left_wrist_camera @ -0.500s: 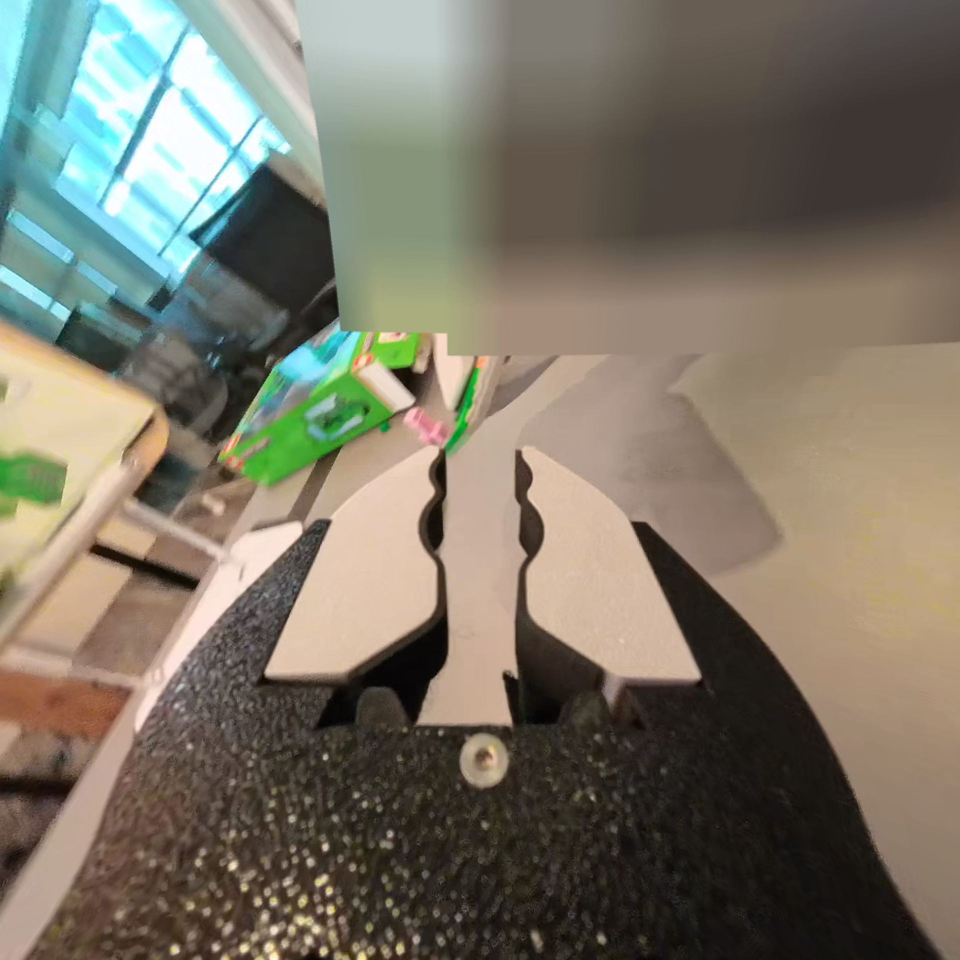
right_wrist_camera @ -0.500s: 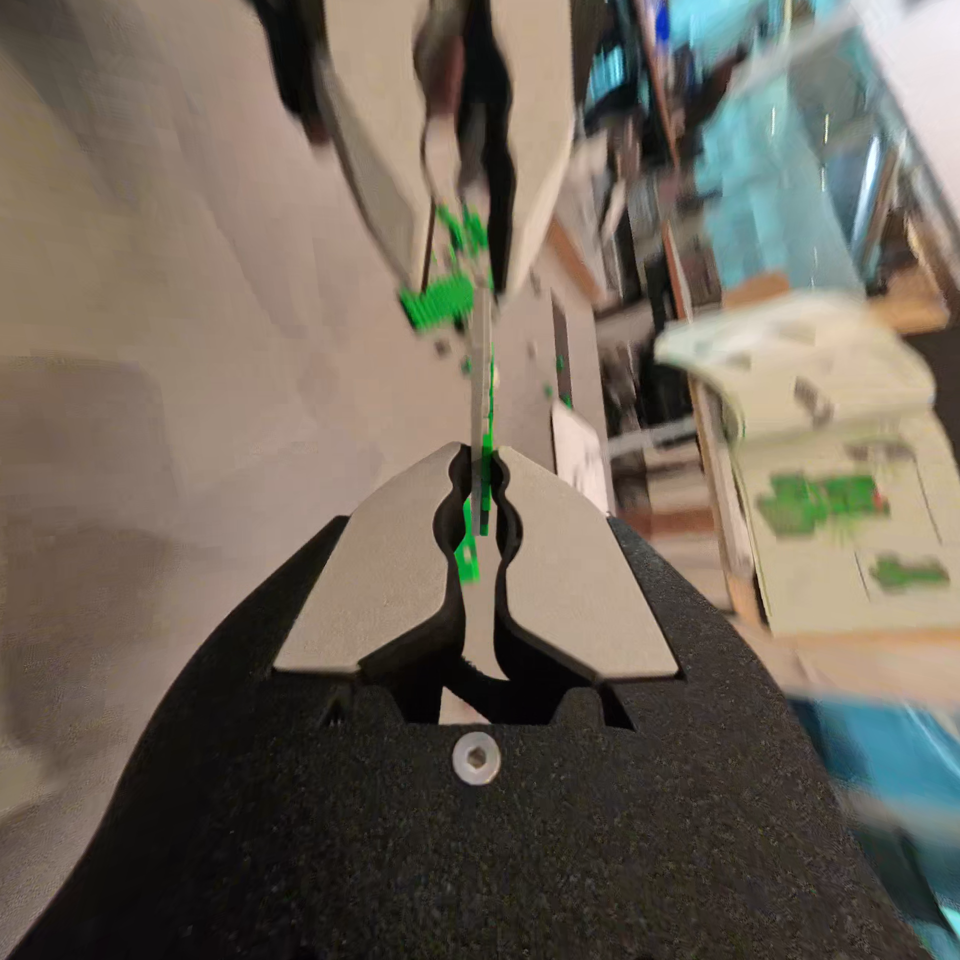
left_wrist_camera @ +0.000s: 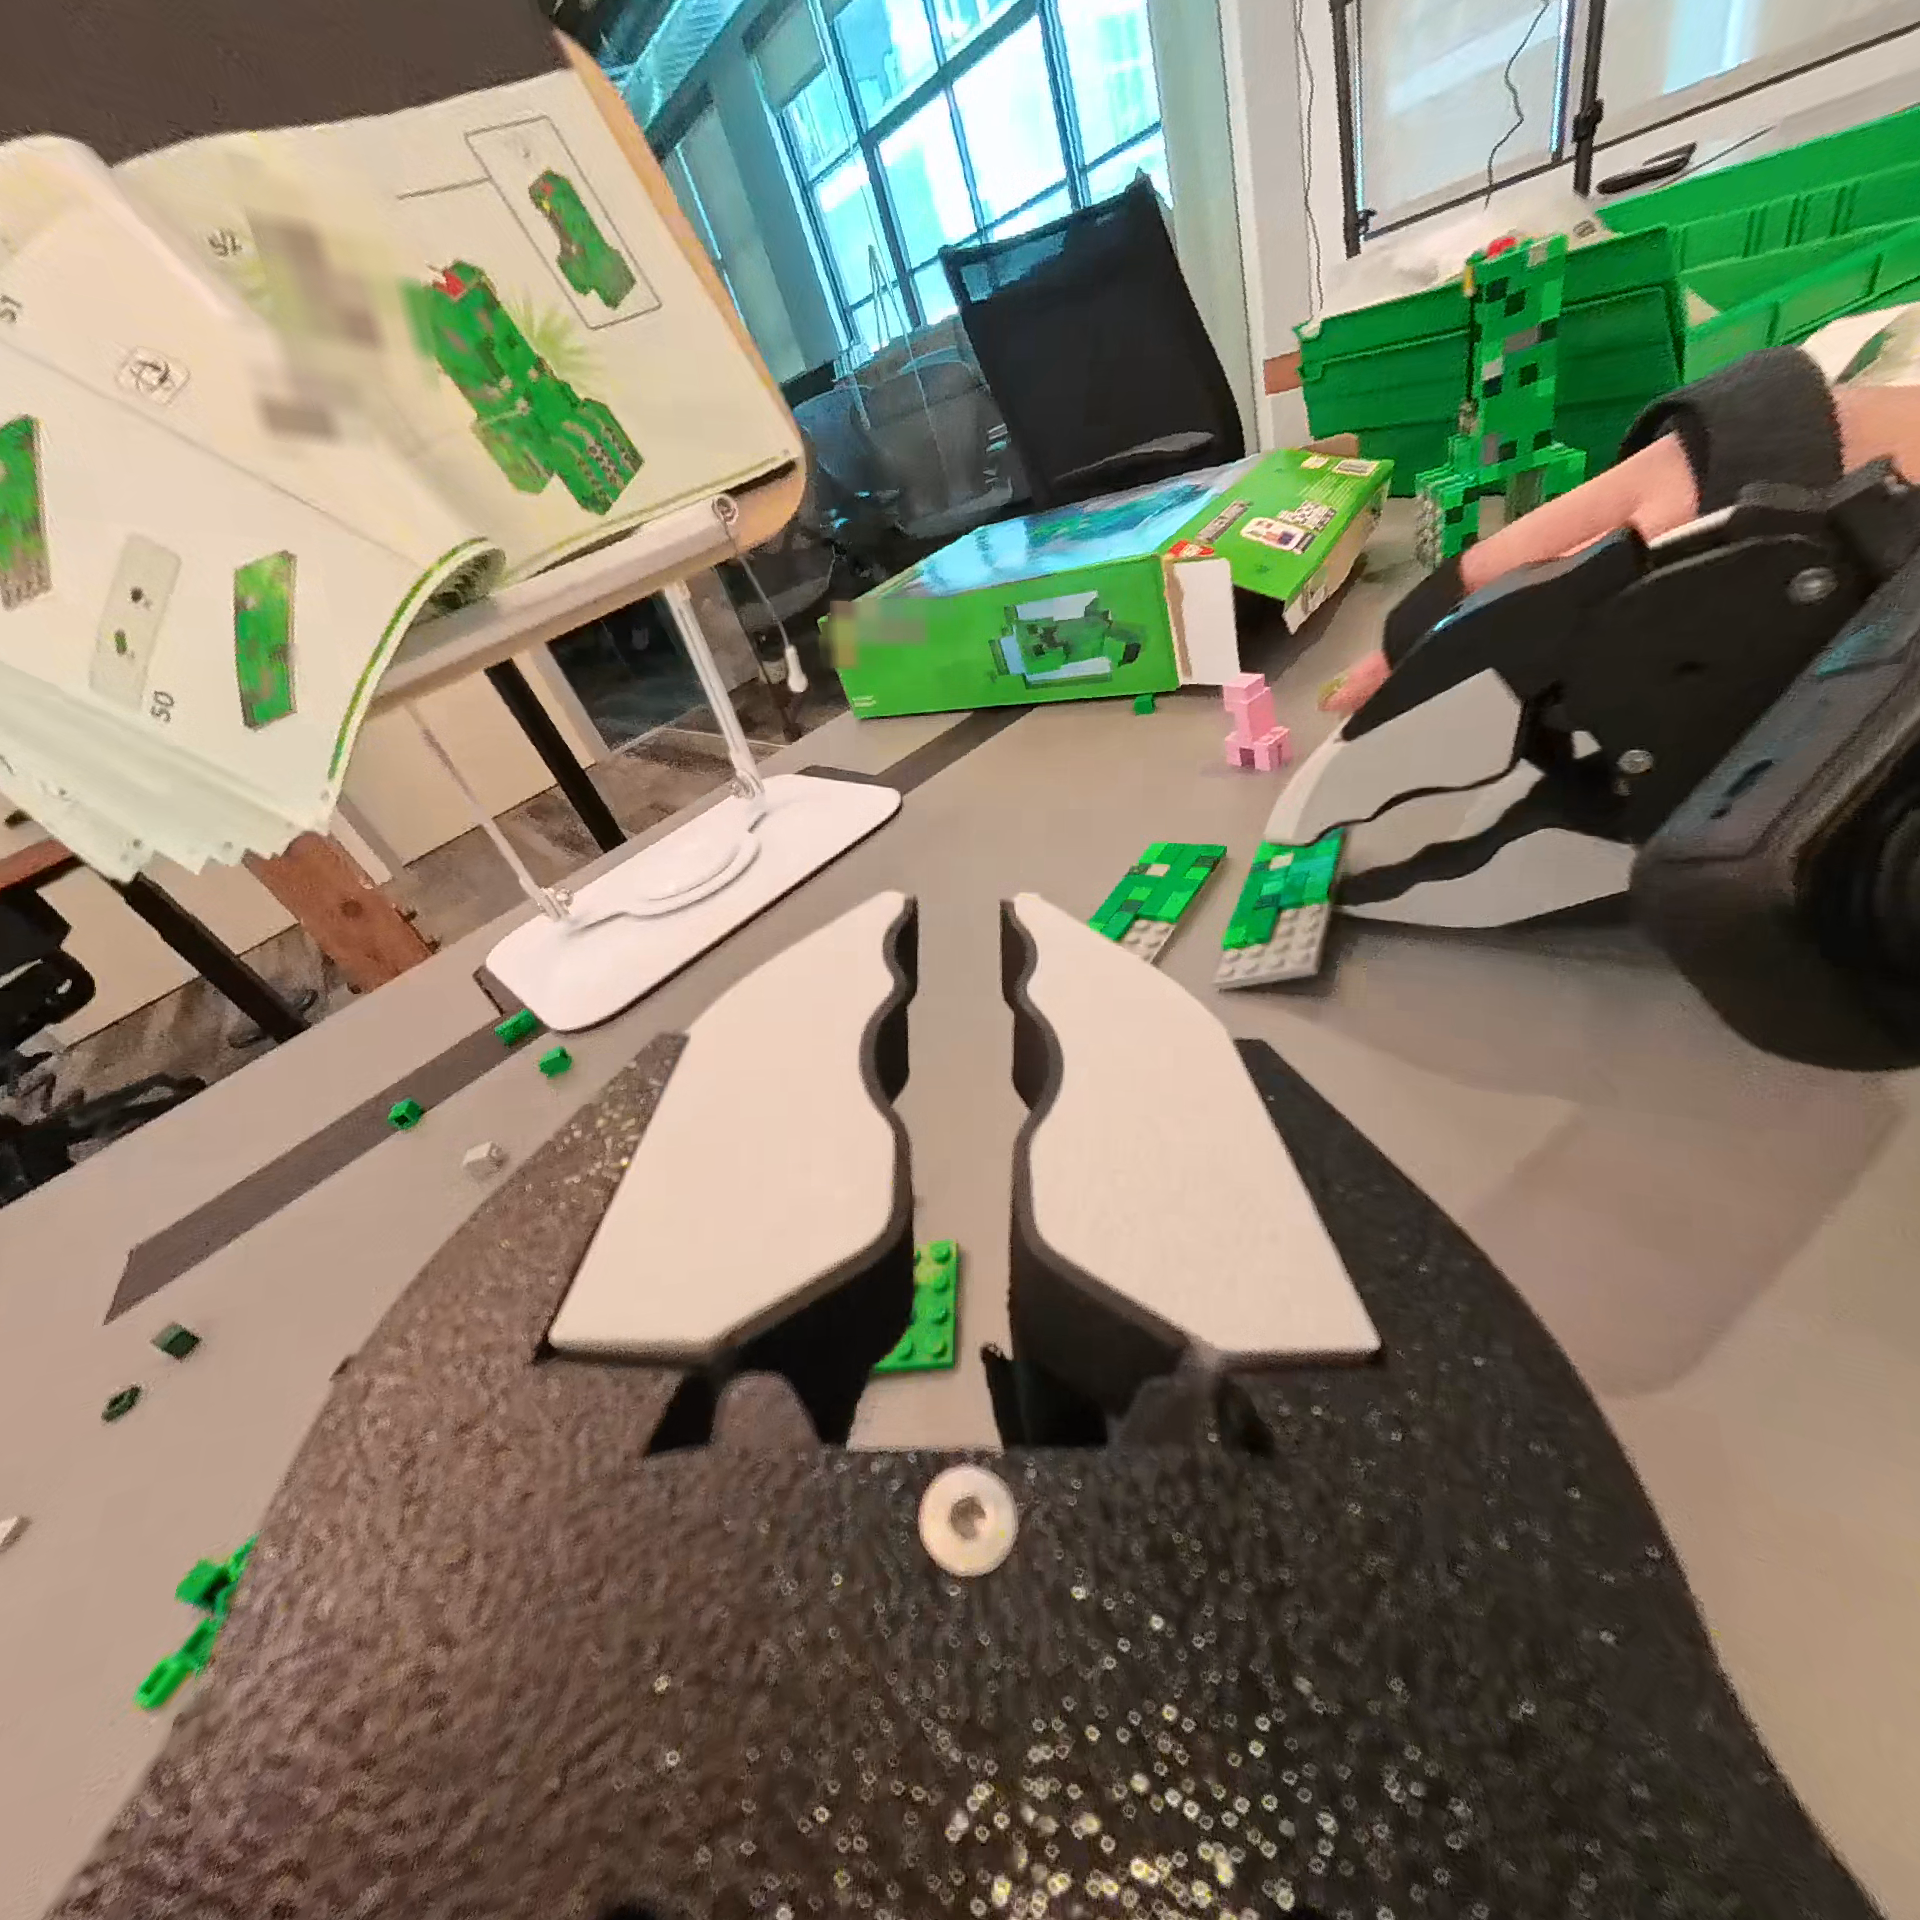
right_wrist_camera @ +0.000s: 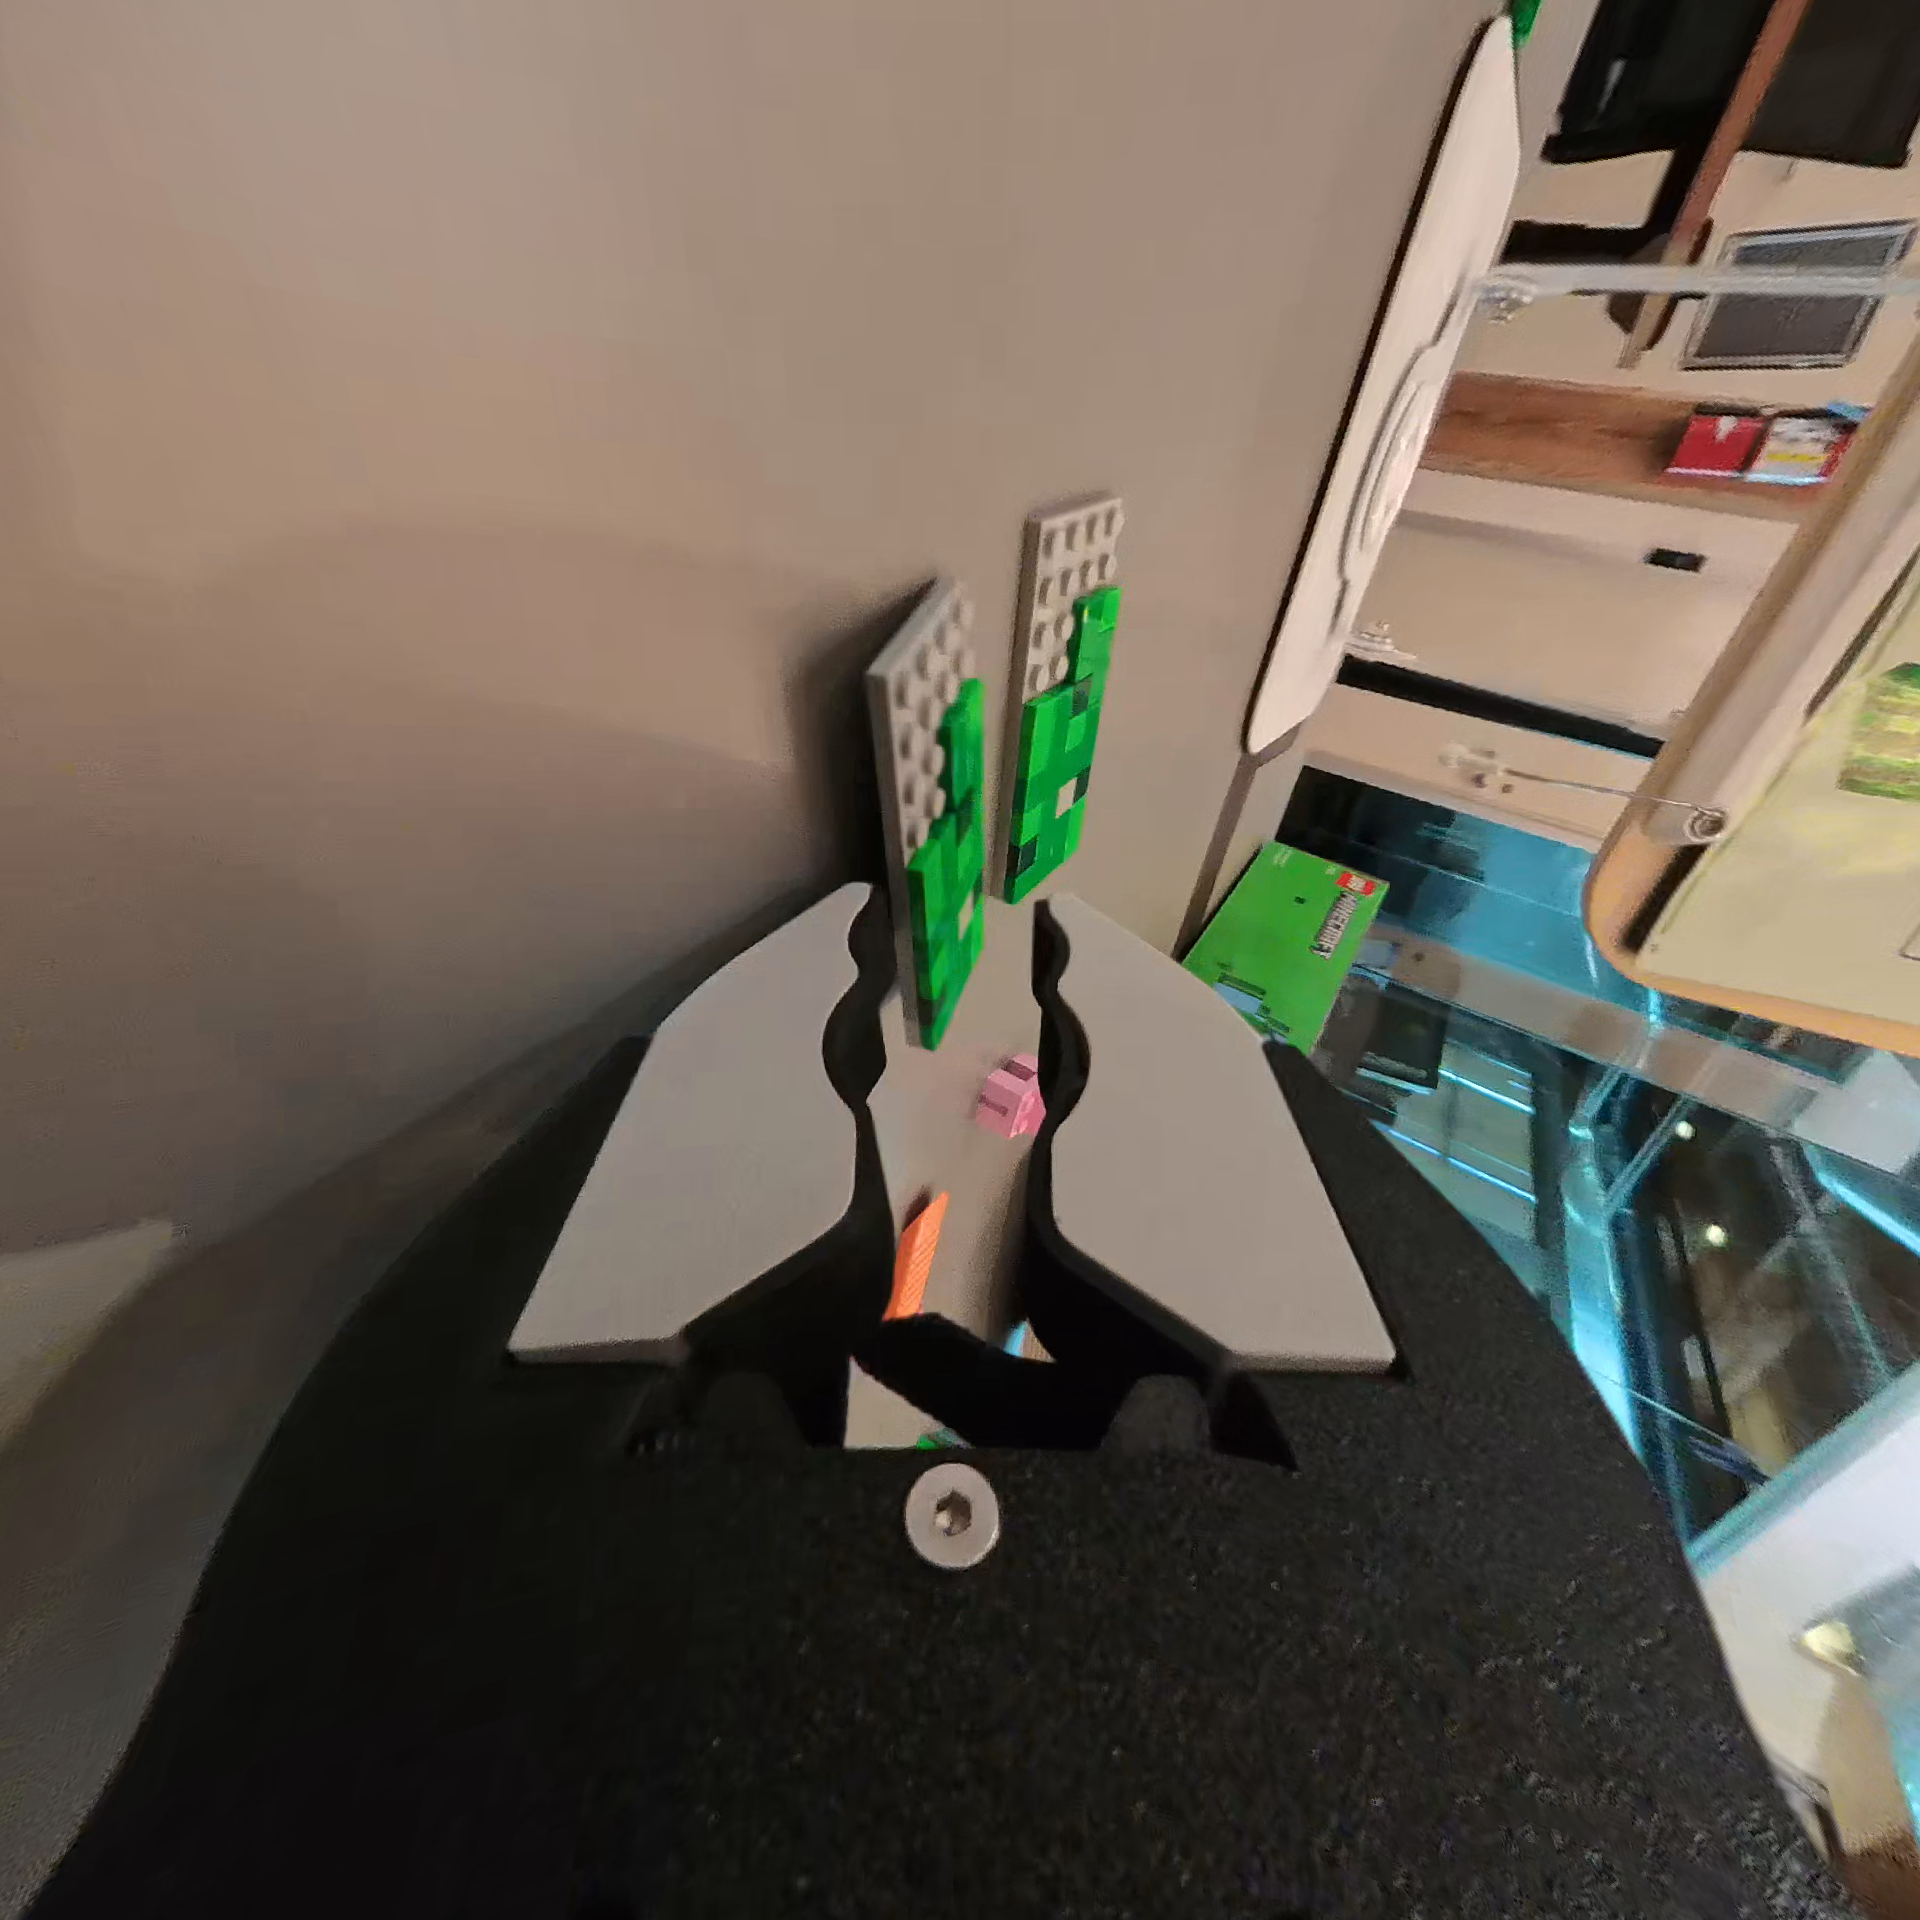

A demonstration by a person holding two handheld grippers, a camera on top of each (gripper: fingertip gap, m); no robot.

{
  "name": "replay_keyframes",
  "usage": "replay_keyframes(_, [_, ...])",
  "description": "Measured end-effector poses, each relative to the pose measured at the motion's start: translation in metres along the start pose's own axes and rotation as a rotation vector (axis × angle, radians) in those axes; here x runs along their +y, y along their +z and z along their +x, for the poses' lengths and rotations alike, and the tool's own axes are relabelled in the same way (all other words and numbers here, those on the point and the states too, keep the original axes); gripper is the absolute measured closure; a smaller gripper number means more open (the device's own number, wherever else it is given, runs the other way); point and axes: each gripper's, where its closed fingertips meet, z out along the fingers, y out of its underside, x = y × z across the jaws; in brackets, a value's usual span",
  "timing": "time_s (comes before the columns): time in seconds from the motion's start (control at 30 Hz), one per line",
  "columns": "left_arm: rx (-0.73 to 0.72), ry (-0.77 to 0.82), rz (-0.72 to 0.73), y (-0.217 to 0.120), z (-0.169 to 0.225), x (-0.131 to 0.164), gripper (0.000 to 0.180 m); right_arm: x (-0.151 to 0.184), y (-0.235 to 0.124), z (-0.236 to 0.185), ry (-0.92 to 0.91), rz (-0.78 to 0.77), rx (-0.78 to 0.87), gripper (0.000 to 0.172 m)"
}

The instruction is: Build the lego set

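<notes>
My left gripper (left_wrist_camera: 958, 909) is open and empty above the grey table (left_wrist_camera: 1039, 831). A small green plate (left_wrist_camera: 928, 1309) lies on the table under its finger bases. My right gripper (left_wrist_camera: 1314, 868) is rolled on its side at the right. Its fingers straddle the end of a grey plate with green tiles (left_wrist_camera: 1283, 914). In the right wrist view the right gripper (right_wrist_camera: 954, 902) is open. That plate (right_wrist_camera: 935, 831) lies by the left finger, with a clear gap to the right finger. A second tiled plate (left_wrist_camera: 1158, 883) lies beside it and also shows in the right wrist view (right_wrist_camera: 1065, 727).
A pink block figure (left_wrist_camera: 1252, 727) and a green box (left_wrist_camera: 1023, 634) lie farther back. An instruction booklet (left_wrist_camera: 312, 416) rests on a stand with a white base (left_wrist_camera: 696, 894). A green block model (left_wrist_camera: 1507, 364) stands before green bins (left_wrist_camera: 1766, 260). Loose small pieces (left_wrist_camera: 551, 1062) lie at the left.
My right gripper was shut on the tiled plate edge-on and has opened; the plate now lies on the table. My left gripper has pulled away from it and its jaws have narrowed a little.
</notes>
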Motion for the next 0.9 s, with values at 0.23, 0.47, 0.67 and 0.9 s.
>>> replay_keyframes(0.23, [-0.037, -0.042, 0.027, -0.003, -0.014, 0.002, 0.165, 0.005, -0.043, -0.011, 0.133, 0.009, -0.265, 0.120])
replay_keyframes(0.47, [-0.049, -0.117, 0.065, -0.007, -0.021, 0.004, 0.165, -0.010, -0.045, 0.057, 1.003, 0.480, -0.184, 0.134])
replay_keyframes(0.67, [-0.075, -0.150, 0.113, -0.011, -0.030, 0.002, 0.165, 0.003, -0.018, 0.106, 1.373, 0.698, 0.147, 0.141])
replay_keyframes(0.9, [-0.070, -0.157, 0.122, -0.012, -0.030, 0.003, 0.164, -0.016, -0.031, 0.112, 1.234, 0.877, 0.315, 0.153])
